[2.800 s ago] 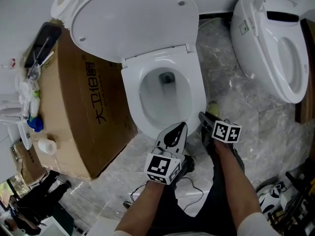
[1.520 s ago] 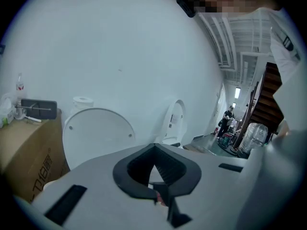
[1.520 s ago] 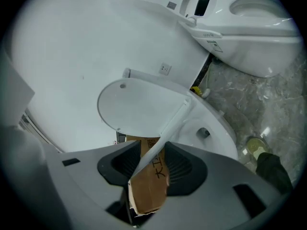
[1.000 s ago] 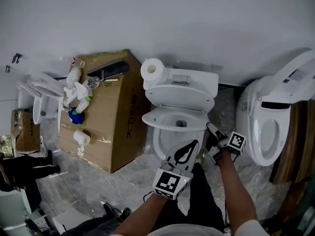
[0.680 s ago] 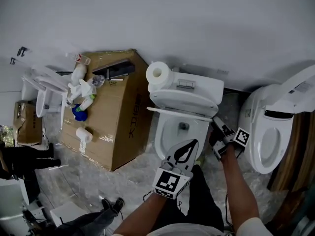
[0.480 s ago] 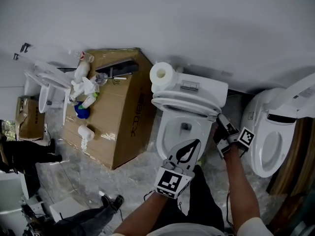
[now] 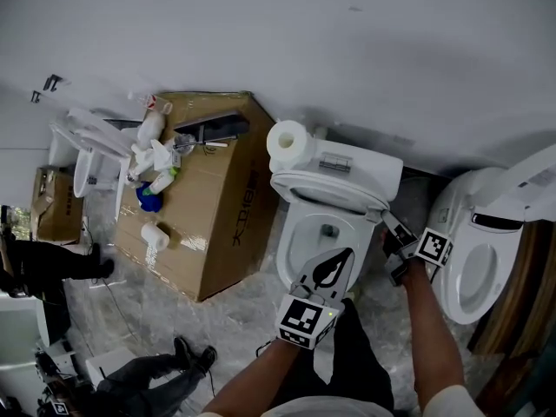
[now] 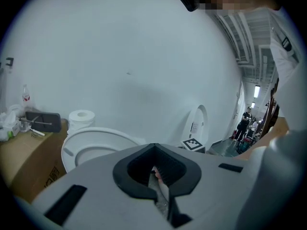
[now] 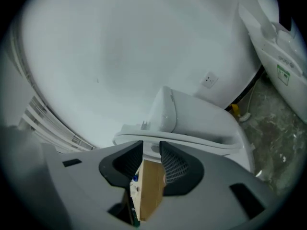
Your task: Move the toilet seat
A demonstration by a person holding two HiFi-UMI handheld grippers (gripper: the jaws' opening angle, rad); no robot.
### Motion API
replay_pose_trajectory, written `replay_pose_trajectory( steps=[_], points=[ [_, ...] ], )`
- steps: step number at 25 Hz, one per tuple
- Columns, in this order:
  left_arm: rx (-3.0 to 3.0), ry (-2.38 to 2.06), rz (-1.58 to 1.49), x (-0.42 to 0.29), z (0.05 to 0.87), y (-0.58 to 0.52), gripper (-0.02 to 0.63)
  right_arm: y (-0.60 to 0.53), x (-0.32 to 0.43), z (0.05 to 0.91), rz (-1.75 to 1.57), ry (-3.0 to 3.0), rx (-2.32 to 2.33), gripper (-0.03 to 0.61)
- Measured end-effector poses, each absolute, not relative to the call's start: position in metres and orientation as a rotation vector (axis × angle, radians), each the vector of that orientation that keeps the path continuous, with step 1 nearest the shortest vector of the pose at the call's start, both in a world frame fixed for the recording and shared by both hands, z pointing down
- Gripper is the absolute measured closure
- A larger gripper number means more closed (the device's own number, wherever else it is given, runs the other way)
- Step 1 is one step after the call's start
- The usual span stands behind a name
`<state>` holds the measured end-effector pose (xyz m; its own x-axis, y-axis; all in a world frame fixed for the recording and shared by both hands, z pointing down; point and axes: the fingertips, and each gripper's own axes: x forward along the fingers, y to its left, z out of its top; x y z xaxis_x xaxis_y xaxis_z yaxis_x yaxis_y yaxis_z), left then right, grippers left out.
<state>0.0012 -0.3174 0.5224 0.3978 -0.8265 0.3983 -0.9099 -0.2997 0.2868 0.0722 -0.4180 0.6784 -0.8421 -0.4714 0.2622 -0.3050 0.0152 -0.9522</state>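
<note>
The white toilet (image 7: 323, 233) stands in the middle of the head view, its seat and lid (image 7: 326, 189) tilted low over the bowl. My right gripper (image 7: 388, 224) is at the toilet's right side, tips at the seat's edge. In the right gripper view the seat's rim (image 9: 192, 140) lies just past the right gripper (image 9: 151, 150). Its jaws are closing, with a gap still between the pads and nothing pressed. My left gripper (image 7: 341, 256) hovers shut in front of the bowl, holding nothing. In the left gripper view the seat (image 8: 96, 145) shows beyond the shut left gripper (image 8: 154, 169).
A cardboard box (image 7: 213, 224) with bottles and clutter on top stands left of the toilet. A paper roll (image 7: 287, 139) sits on the tank (image 7: 360, 168). A second toilet (image 7: 486, 241) stands at the right. A person's legs are at the lower left.
The seat and lid have come down from half raised to low over the bowl. My right gripper followed along the toilet's right side and its jaws narrowed. The left gripper stayed put.
</note>
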Motion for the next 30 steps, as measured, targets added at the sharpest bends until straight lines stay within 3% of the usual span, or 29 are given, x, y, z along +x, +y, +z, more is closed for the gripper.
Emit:
replay_pose_trajectory(
  steps=[6, 13, 20, 30],
  points=[
    [2.154, -1.500, 0.214, -0.009, 0.517, -0.310, 0.609, -0.402, 0.061, 0.654, -1.829, 2.368, -0.843, 0.535],
    [2.178, -1.538, 0.180, -0.032, 0.486, -0.293, 0.609, -0.357, 0.030, 0.579, -1.328, 2.890, -0.976, 0.543],
    [2.233, -1.534, 0.153, -0.058, 0.443, -0.242, 0.609, -0.301, 0.001, 0.496, -0.846, 3.050, -1.132, 0.551],
    [2.331, -1.489, 0.125, -0.094, 0.366, -0.143, 0.609, -0.190, -0.029, 0.396, -0.533, 3.014, -1.328, 0.554]
  ],
)
